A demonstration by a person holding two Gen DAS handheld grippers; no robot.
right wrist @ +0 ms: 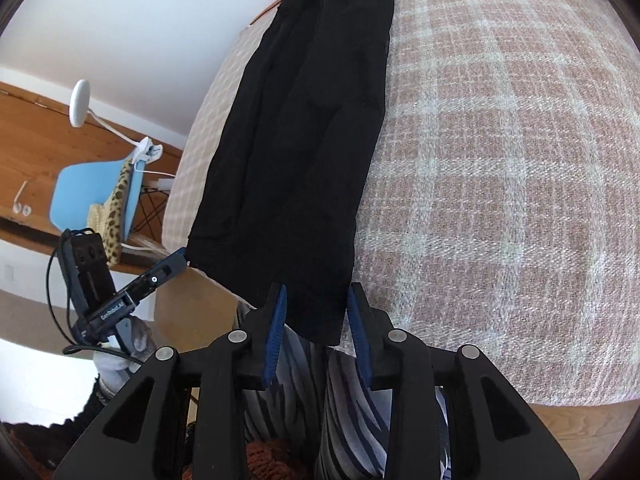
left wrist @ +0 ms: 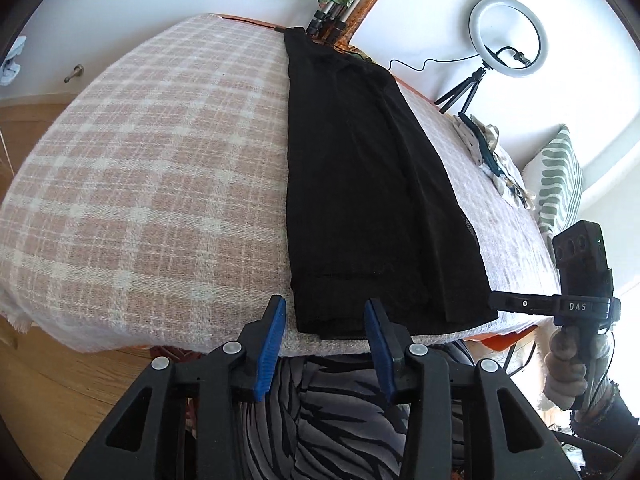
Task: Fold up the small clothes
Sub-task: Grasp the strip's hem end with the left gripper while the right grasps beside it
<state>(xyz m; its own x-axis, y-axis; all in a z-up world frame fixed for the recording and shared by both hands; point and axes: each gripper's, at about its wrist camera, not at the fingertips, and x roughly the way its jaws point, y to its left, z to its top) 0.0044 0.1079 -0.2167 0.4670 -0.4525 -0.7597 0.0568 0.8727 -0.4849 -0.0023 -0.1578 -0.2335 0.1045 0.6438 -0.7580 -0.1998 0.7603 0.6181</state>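
Note:
A long black garment (left wrist: 360, 184) lies folded lengthwise in a narrow strip on the pink-and-white checked blanket (left wrist: 160, 168). Its near hem reaches the table's front edge. My left gripper (left wrist: 326, 312) is open with its blue pads on either side of the hem's left corner, not closed on it. My right gripper (right wrist: 316, 300) is open, its pads straddling the hem's right corner (right wrist: 320, 320). The garment runs away from it (right wrist: 312, 120). Each view shows the other gripper at the opposite corner: the right gripper (left wrist: 496, 300) in the left wrist view, the left gripper (right wrist: 180, 260) in the right wrist view.
A ring light on a tripod (left wrist: 506, 36) and a pile of light clothes (left wrist: 492, 156) sit at the table's far right. A striped cushion (left wrist: 560, 176) lies beyond. A blue chair (right wrist: 100, 188) stands to the left. My striped trousers (left wrist: 328, 412) are below the edge.

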